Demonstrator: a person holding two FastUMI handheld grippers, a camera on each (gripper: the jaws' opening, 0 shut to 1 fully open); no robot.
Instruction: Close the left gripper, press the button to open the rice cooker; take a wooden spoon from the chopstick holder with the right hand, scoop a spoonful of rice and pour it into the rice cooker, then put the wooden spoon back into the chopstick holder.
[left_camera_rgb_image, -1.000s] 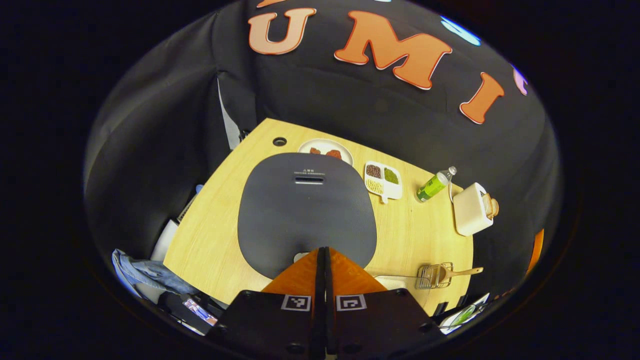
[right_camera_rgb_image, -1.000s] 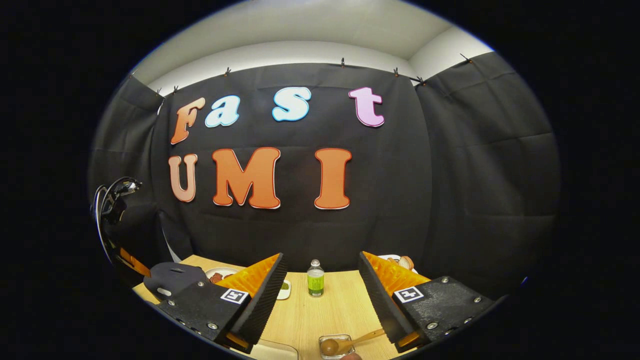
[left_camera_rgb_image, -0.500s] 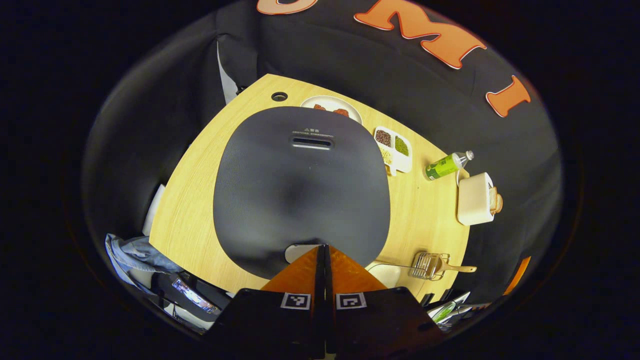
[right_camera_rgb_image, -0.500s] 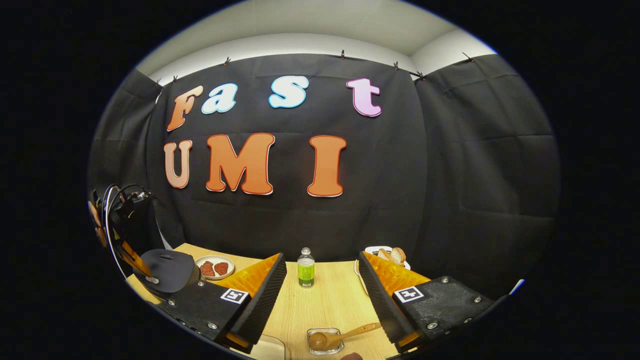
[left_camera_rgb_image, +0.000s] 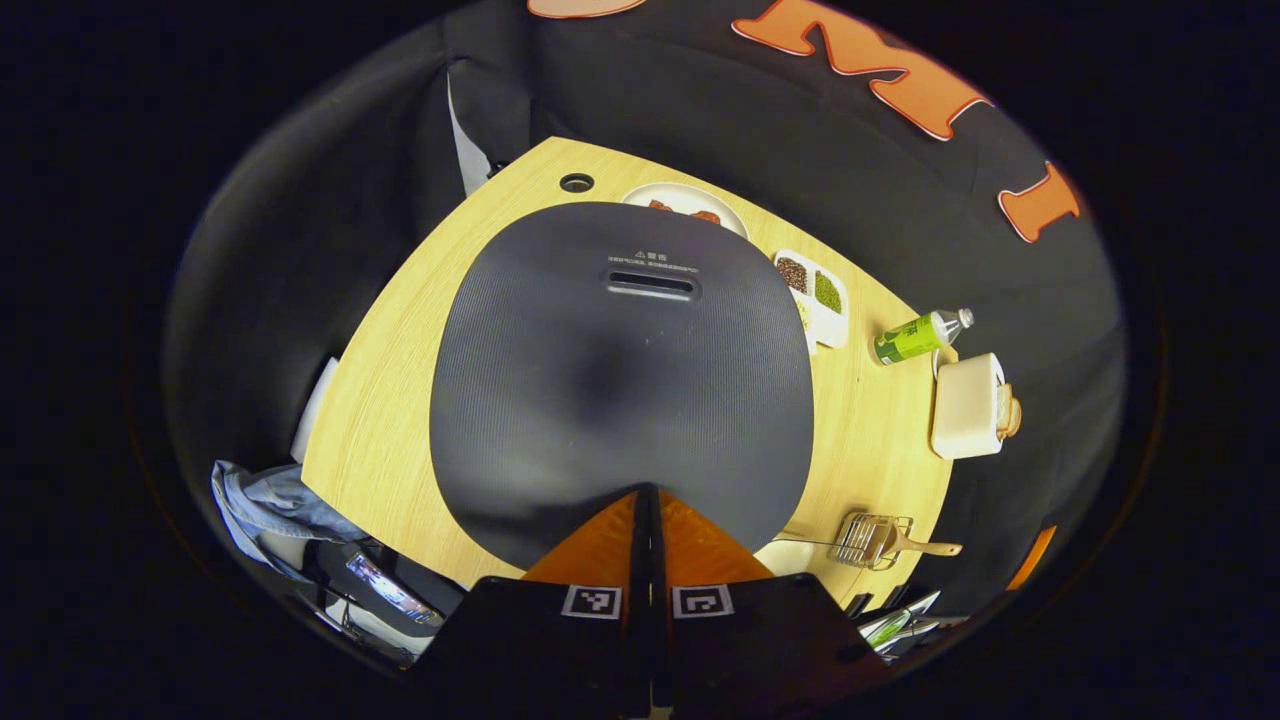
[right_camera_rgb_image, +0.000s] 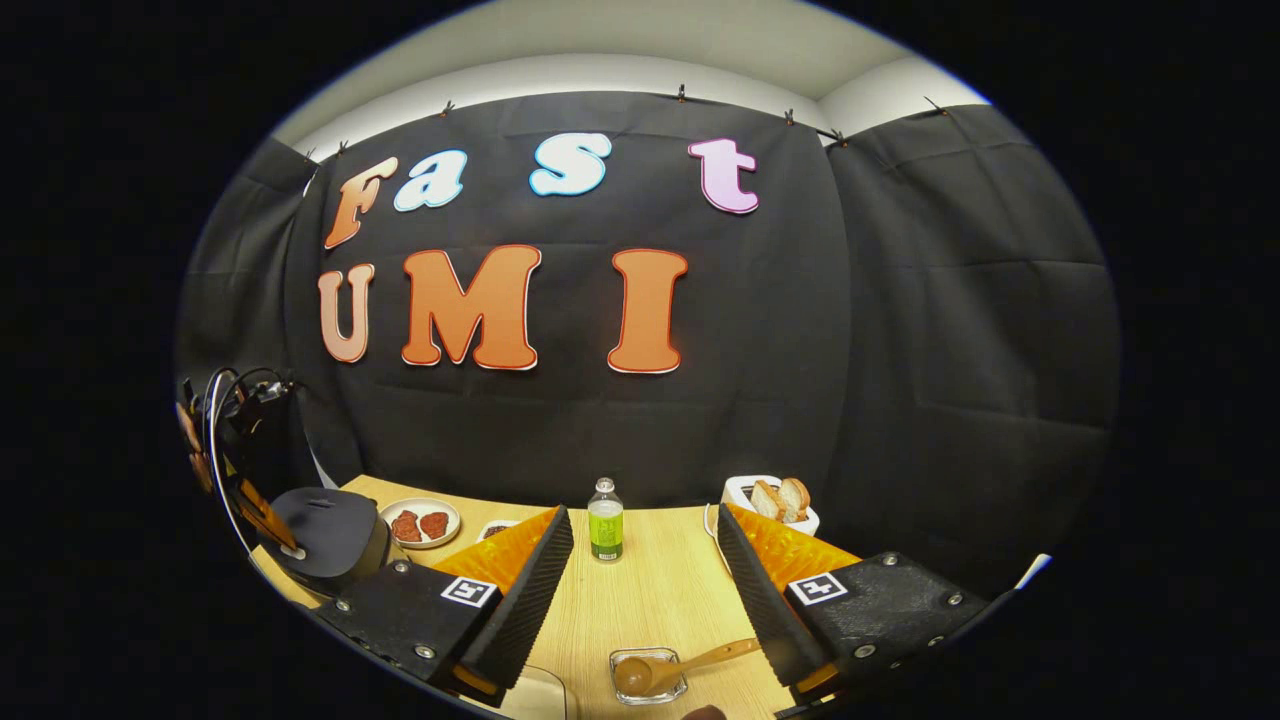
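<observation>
Left tool (left_camera_rgb_image: 647, 500): two wedge-shaped fingers on black blocks, each block carrying a small square black-and-white marker near the inner edge; right tool (right_camera_rgb_image: 645, 590): wedge fingers with ribbed inner pads (right_camera_rgb_image: 530, 590), textured black mounts dotted with silver screws, one square marker apiece; farther off in the right gripper view, looping black cables (right_camera_rgb_image: 215, 420) on the left tool.

— What did we see at the back of the table (right_camera_rgb_image: 655, 600)?
— We saw a green-labelled bottle (right_camera_rgb_image: 605, 520) standing upright, with a toaster (right_camera_rgb_image: 770, 497) holding bread to its right.
— And to the left?
— We noted a plate (right_camera_rgb_image: 420, 522) with two reddish pieces, and beside it a divided dish (left_camera_rgb_image: 820, 300) of grains.
</observation>
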